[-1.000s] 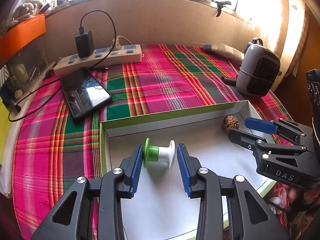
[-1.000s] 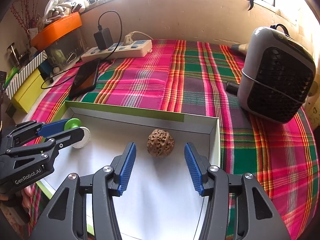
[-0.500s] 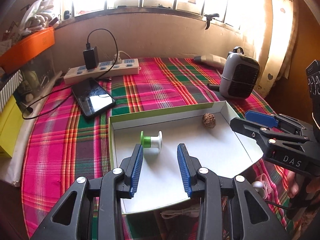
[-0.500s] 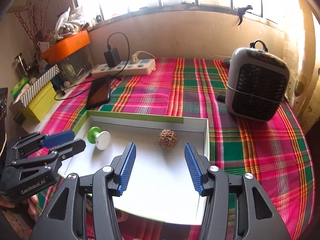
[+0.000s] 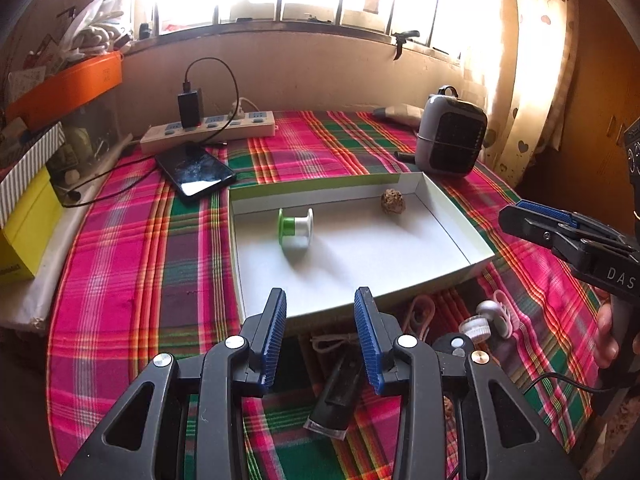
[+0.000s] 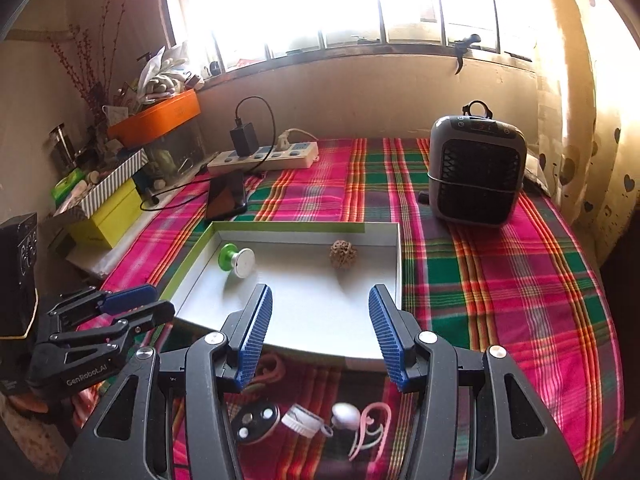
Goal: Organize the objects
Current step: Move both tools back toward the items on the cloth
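A shallow white tray with a green rim (image 5: 456, 236) (image 6: 188, 252) lies on the plaid cloth. In it are a green-and-white spool (image 5: 295, 225) (image 6: 237, 261) at the left and a brown walnut (image 5: 393, 201) (image 6: 343, 254) at the far right. My left gripper (image 5: 320, 336) is open and empty, pulled back over the tray's near edge. My right gripper (image 6: 320, 336) is open and empty, also back from the tray. In front of the tray lie a black clipper-like tool (image 5: 340, 392), a pink clip (image 6: 370, 426), a white cap (image 6: 300, 420) and a black round piece (image 6: 254, 420).
A phone (image 5: 196, 172), a power strip (image 5: 208, 130) with a charger and a grey heater (image 5: 450, 138) (image 6: 476, 168) stand behind the tray. Yellow and orange boxes (image 6: 108, 212) stack at the left edge. A string loop (image 5: 336, 342) lies by the tray.
Both grippers have drawn back and up from the tray, open and empty. The spool and walnut stay in the tray. Small items in front of the tray have come into view.
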`<state>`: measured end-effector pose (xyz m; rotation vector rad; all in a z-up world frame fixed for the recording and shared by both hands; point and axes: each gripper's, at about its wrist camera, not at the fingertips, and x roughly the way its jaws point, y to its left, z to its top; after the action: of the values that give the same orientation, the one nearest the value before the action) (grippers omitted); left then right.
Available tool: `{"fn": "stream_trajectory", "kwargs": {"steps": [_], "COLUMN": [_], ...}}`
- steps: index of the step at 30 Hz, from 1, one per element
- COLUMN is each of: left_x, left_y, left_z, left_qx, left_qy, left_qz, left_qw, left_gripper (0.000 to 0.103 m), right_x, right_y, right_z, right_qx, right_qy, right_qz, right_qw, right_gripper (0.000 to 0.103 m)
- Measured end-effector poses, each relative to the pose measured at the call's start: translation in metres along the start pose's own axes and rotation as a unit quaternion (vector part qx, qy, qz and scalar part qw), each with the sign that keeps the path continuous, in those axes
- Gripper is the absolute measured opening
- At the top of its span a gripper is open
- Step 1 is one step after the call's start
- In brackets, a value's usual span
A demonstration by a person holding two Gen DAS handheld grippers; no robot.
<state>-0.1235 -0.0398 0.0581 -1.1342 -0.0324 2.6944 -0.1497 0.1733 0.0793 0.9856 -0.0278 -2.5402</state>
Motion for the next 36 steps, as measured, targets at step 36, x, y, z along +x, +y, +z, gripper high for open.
{"fn": "stream_trajectory", "kwargs": {"steps": [36], "left_x": [0.014], "left_y": [-0.008], "left_z": [-0.054], "left_qx": [0.000], "left_qy": [0.042], "left_qz": [-0.027], "left_qw": [0.9988], "left_gripper": [0.035], "right_x": [0.015], "right_y": [-0.025], "right_z": [-0.083], "right_qx": [-0.017], "right_qy": [0.079], "right_qz": [-0.075], "right_qw": [0.994], "right_gripper": [0.052]}}
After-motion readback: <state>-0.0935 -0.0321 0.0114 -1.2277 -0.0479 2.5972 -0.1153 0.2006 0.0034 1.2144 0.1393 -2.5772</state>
